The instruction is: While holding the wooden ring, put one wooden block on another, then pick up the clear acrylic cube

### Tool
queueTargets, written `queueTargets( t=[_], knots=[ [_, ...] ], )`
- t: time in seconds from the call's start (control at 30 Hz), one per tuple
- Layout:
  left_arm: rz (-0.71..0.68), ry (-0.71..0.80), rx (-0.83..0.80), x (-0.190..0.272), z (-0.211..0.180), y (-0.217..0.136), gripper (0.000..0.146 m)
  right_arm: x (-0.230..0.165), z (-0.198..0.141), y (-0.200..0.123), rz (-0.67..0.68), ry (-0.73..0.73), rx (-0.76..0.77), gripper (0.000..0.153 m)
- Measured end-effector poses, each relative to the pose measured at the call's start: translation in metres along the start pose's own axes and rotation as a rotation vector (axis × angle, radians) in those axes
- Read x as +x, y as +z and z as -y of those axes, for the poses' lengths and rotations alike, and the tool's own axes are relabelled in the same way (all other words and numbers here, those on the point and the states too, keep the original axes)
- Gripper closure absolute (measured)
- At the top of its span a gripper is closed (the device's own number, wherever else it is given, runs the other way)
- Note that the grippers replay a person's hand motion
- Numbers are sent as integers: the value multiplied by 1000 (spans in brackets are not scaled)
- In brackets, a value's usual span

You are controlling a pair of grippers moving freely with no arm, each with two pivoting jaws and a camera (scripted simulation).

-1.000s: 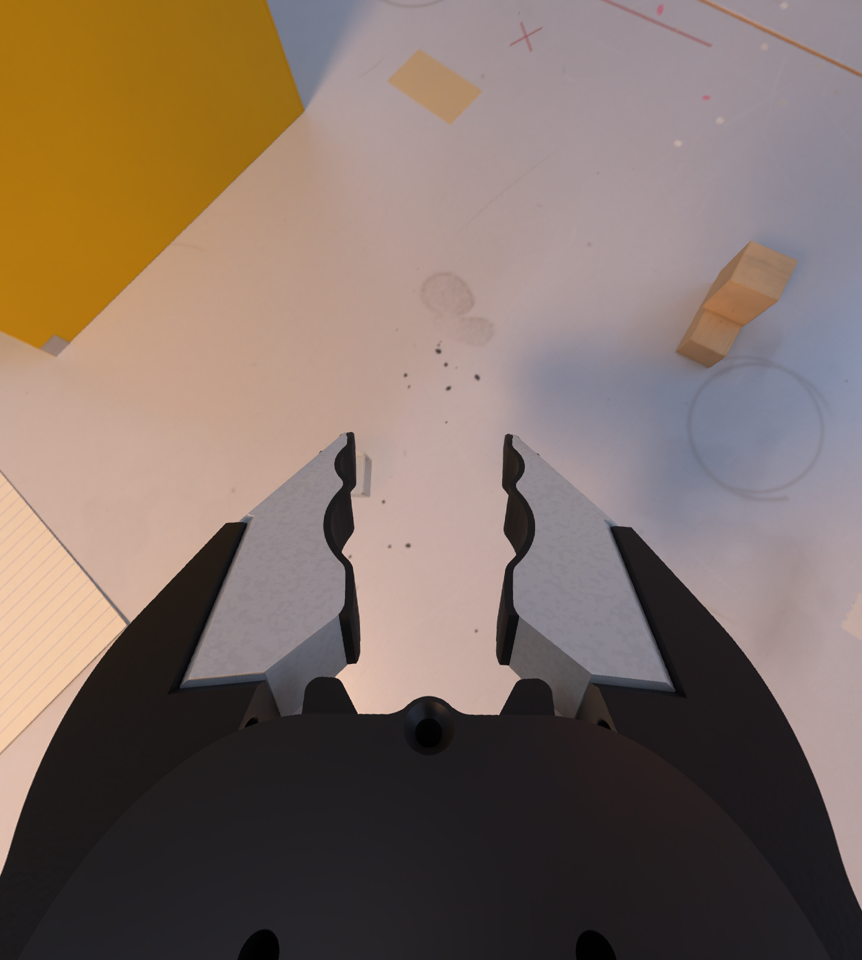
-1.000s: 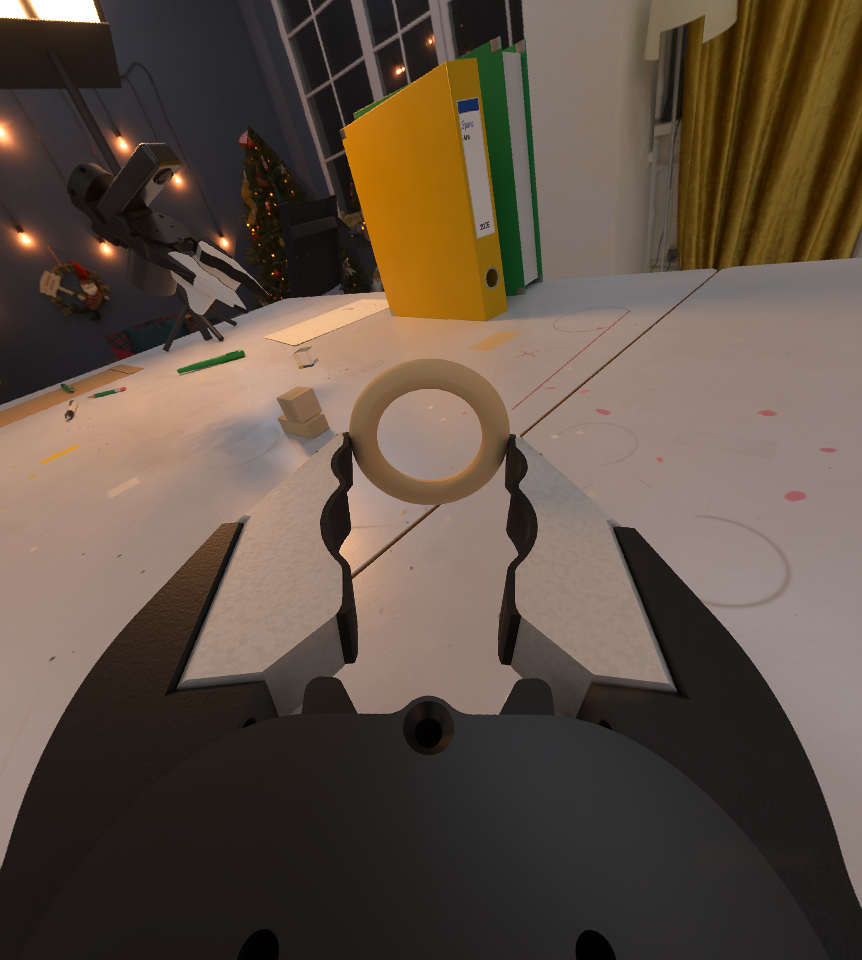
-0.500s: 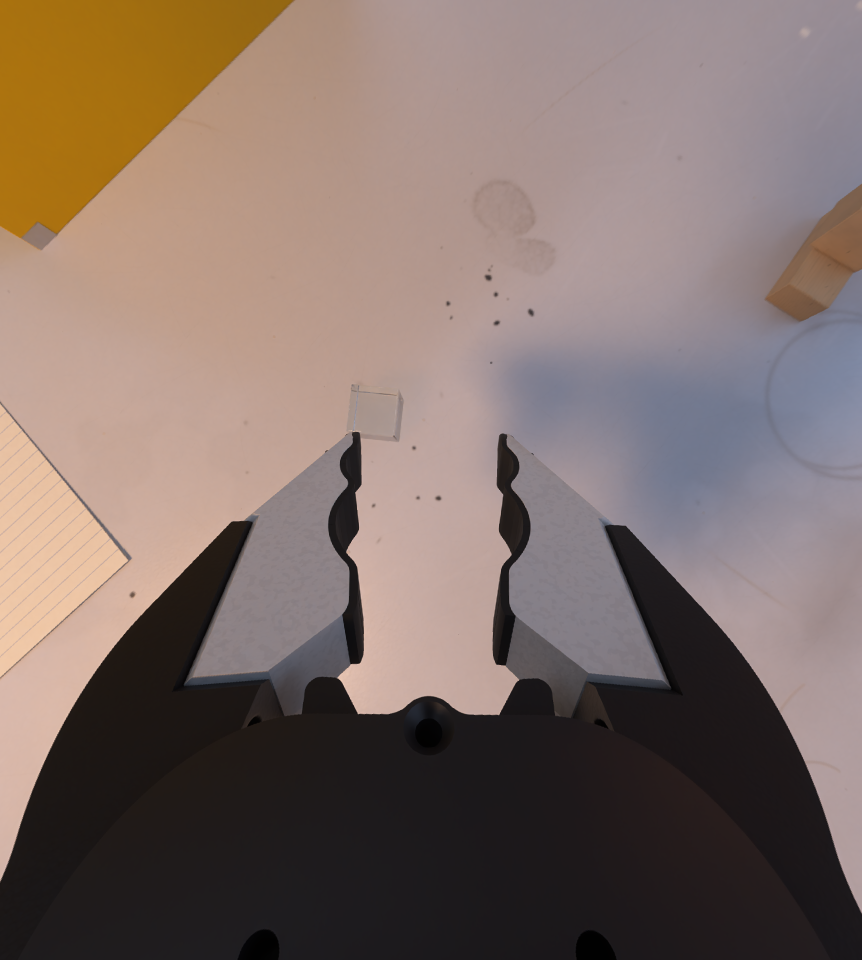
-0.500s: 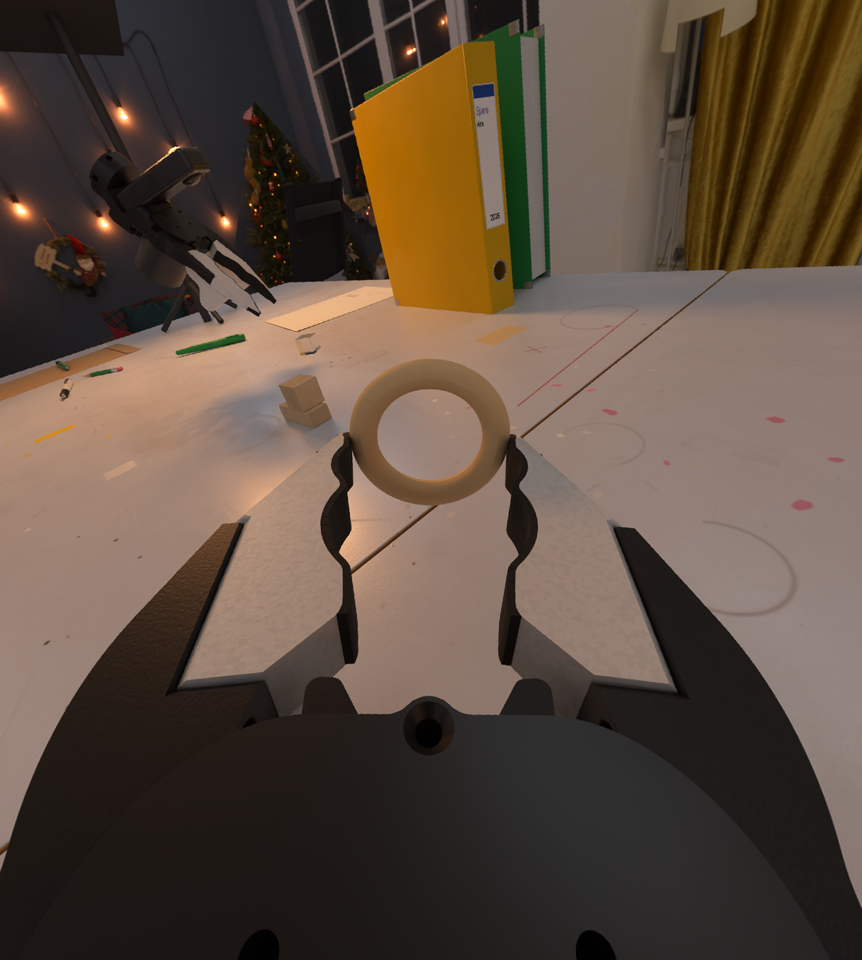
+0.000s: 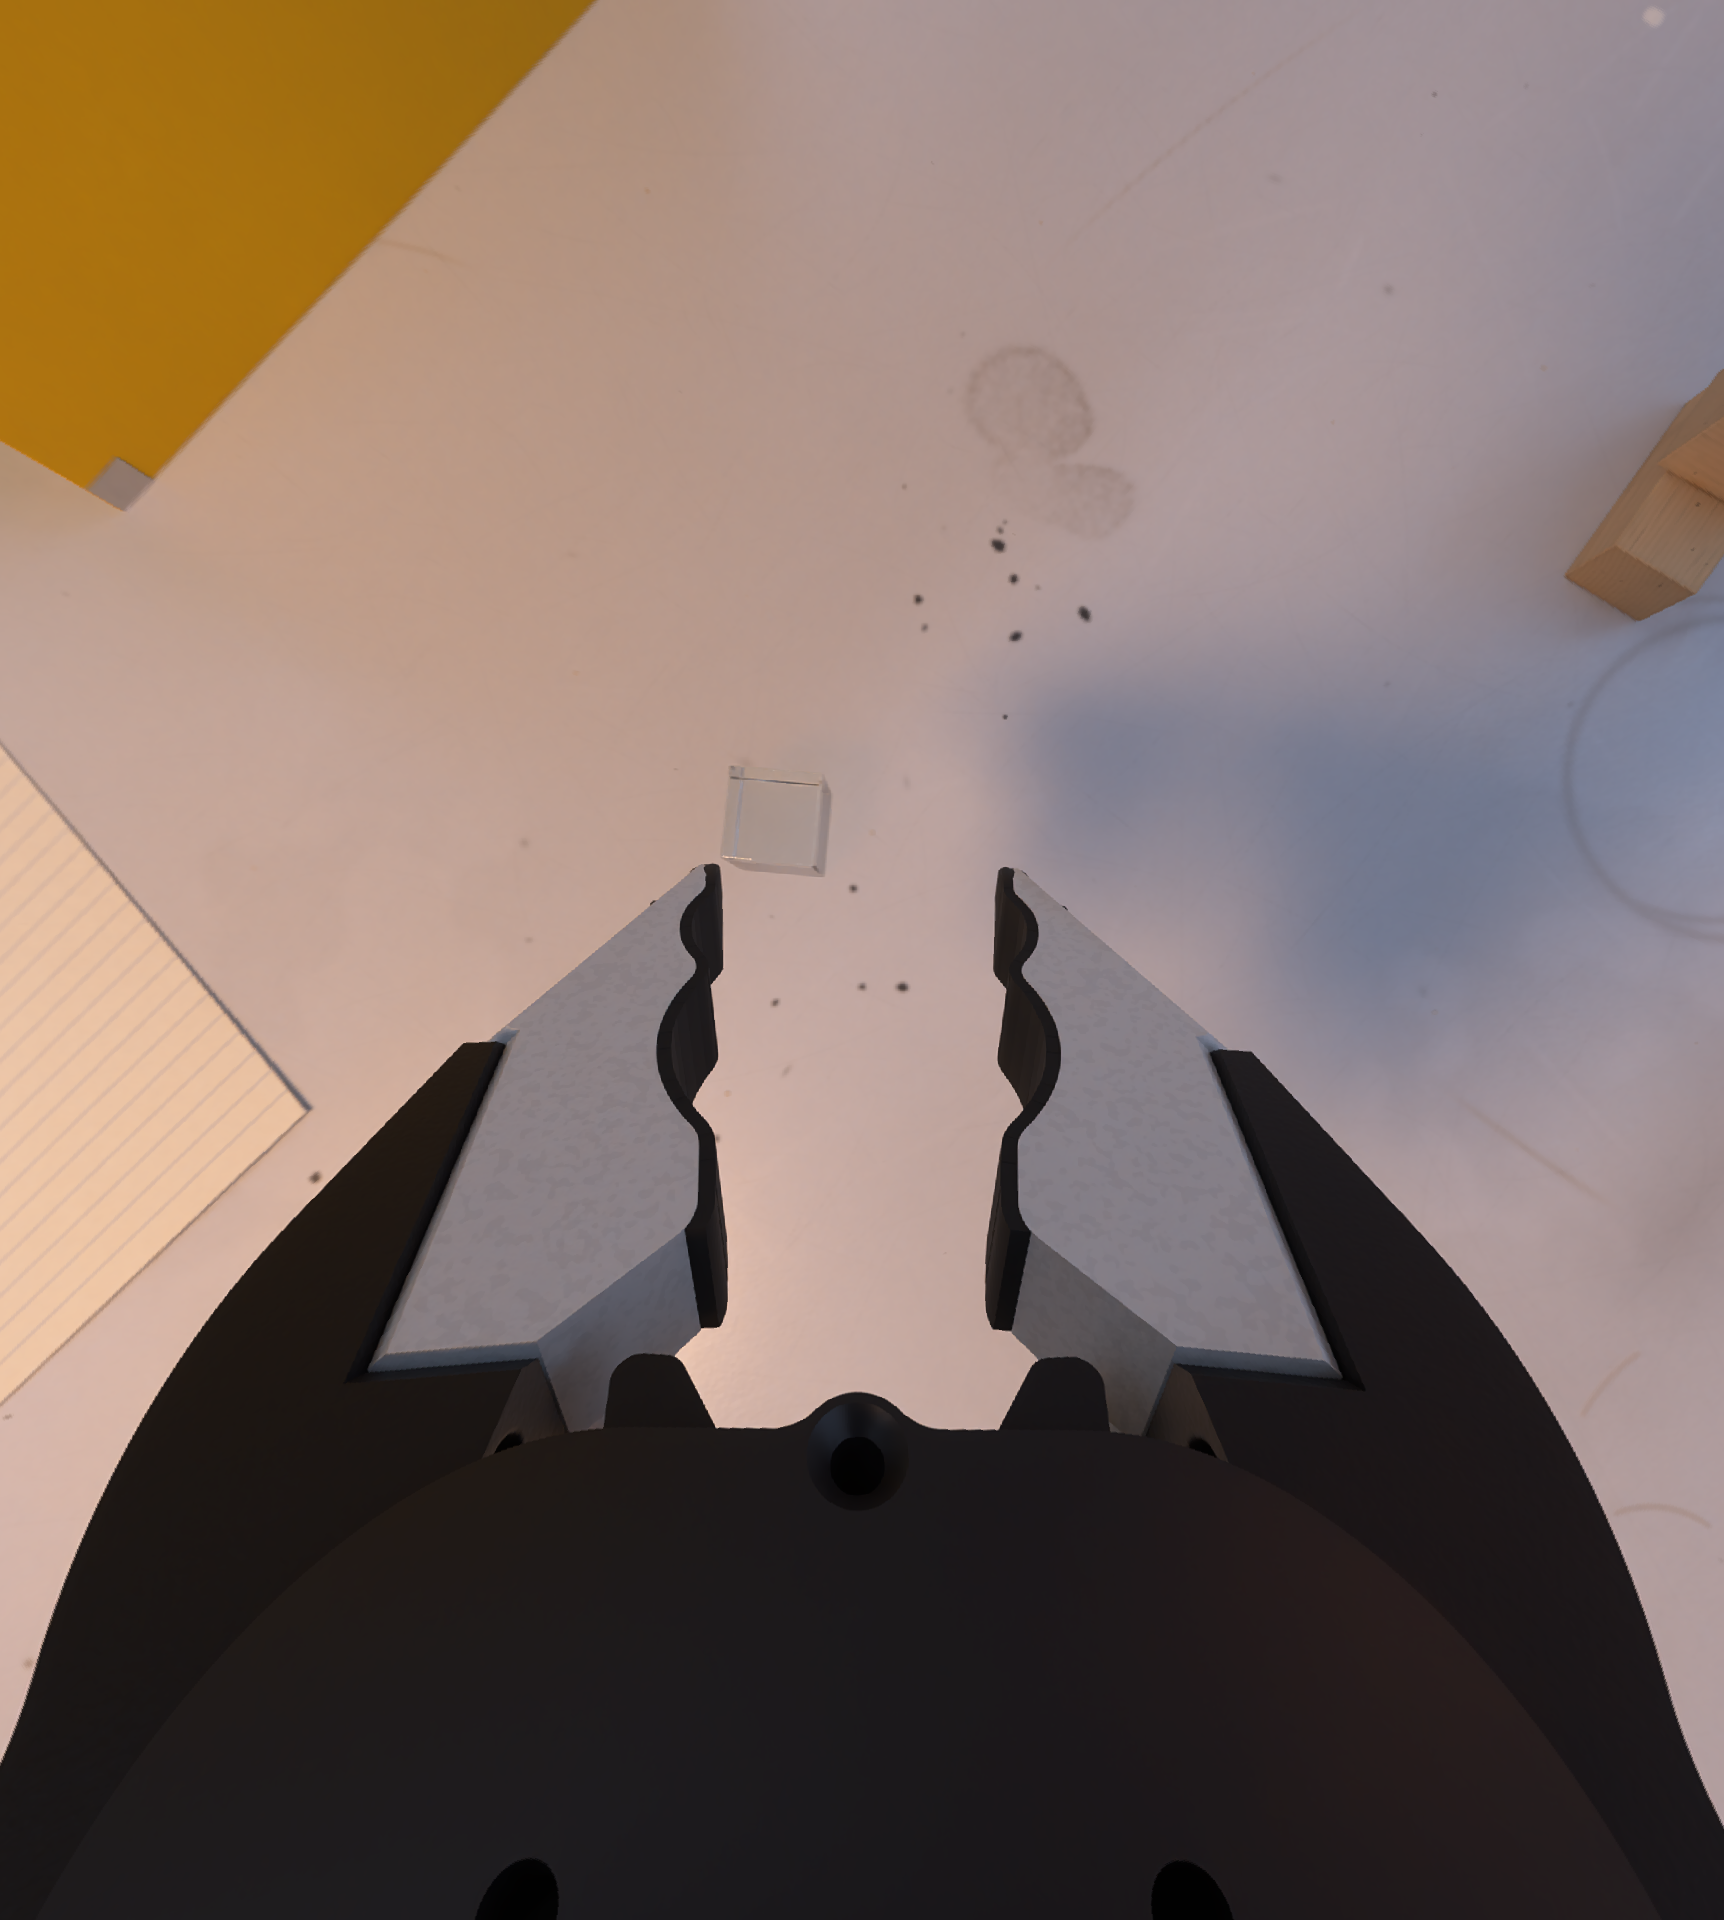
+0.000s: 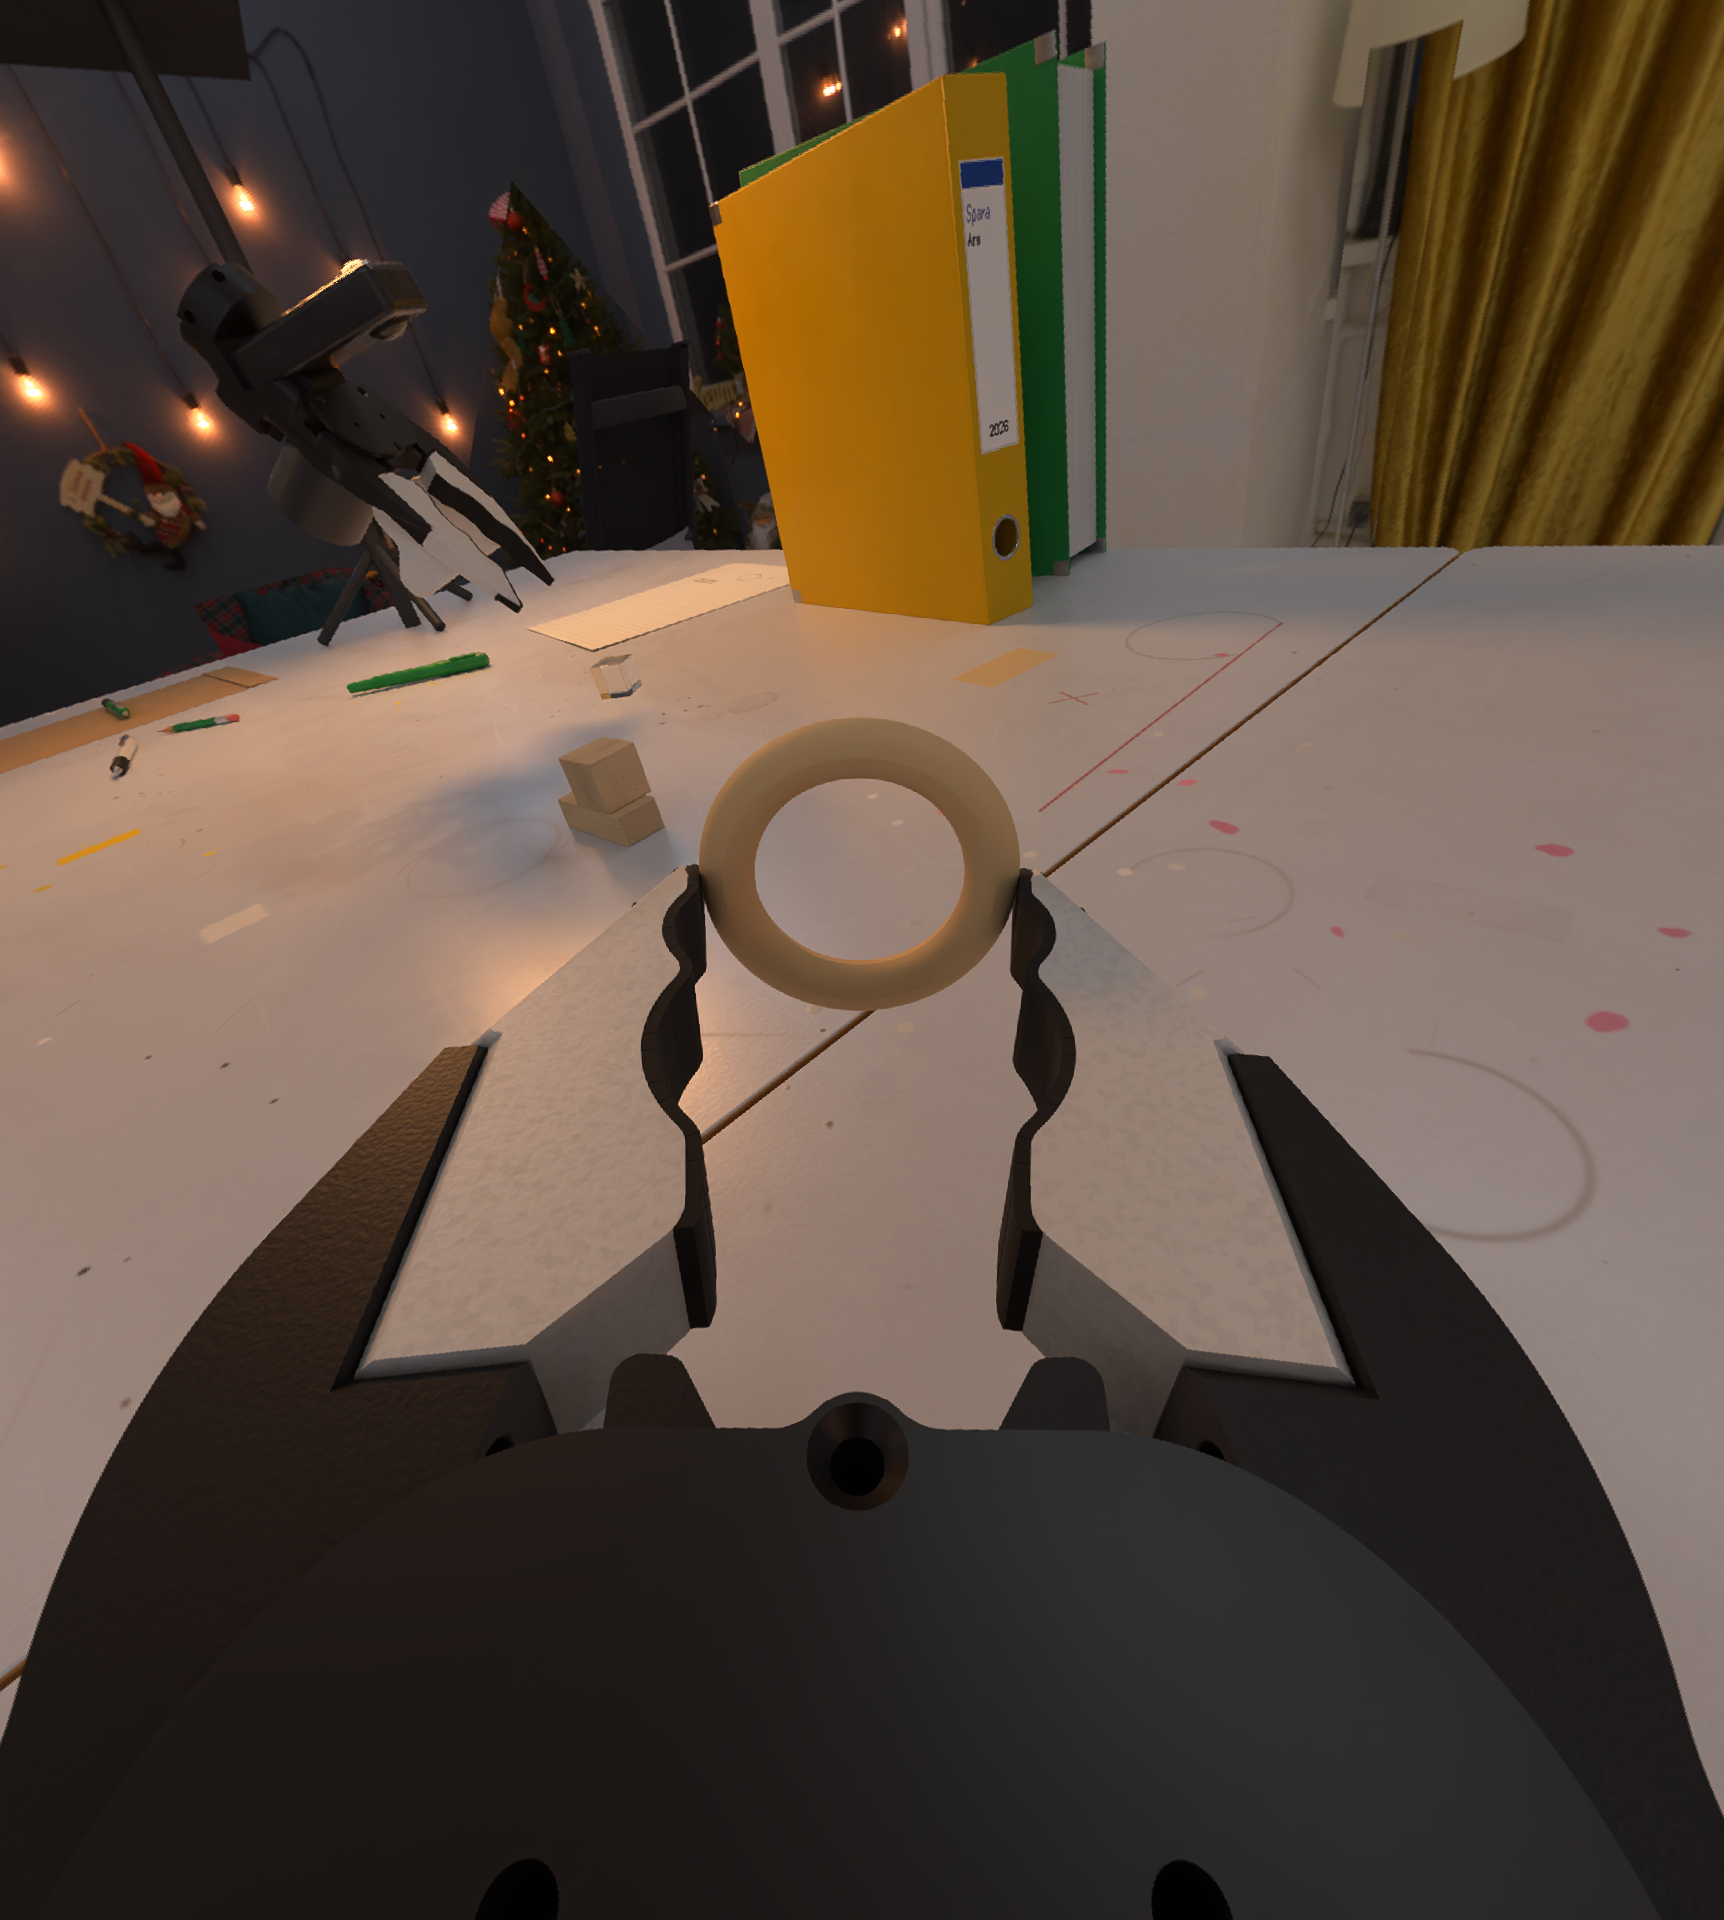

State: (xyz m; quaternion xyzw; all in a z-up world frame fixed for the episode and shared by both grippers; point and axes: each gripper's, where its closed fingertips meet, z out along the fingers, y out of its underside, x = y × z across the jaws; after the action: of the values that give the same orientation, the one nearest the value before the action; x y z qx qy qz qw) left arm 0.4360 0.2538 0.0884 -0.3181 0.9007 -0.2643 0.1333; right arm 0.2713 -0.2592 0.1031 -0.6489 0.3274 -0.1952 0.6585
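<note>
White table (image 5: 1253, 260), blocks (image 6: 611, 802) stacked; cube (image 5: 774, 820) just off left gripper (image 5: 858, 883), fingers wide and empty. Right gripper (image 6: 858, 894) clamping ring (image 6: 858, 862). Off-centre line, left finger (image 5: 702, 914) likely nudging cube away.

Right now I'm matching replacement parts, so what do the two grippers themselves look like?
Both look alike. The left gripper and right gripper each have a rounded matte black body with a small round hole at its centre, and two flat, speckled silver-grey fingers tapering to points. Black wavy-edged pads line the inner faces. No cables or markings show.
</note>
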Motion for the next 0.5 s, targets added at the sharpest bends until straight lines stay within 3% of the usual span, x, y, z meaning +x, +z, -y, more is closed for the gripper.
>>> queueTargets(
  t=[0.17,0.3,0.5],
  knots=[
    [55,30,11,-19,5,-15,94,0,1,-1,-3,-1,8,93],
    [-26,-11,-9,-22,9,-8,96,1,1,-1,1,9,10,93],
    [-16,43,-274,-29,-17,34,96,3,2,-2,-1,25,21,93]
  ],
)
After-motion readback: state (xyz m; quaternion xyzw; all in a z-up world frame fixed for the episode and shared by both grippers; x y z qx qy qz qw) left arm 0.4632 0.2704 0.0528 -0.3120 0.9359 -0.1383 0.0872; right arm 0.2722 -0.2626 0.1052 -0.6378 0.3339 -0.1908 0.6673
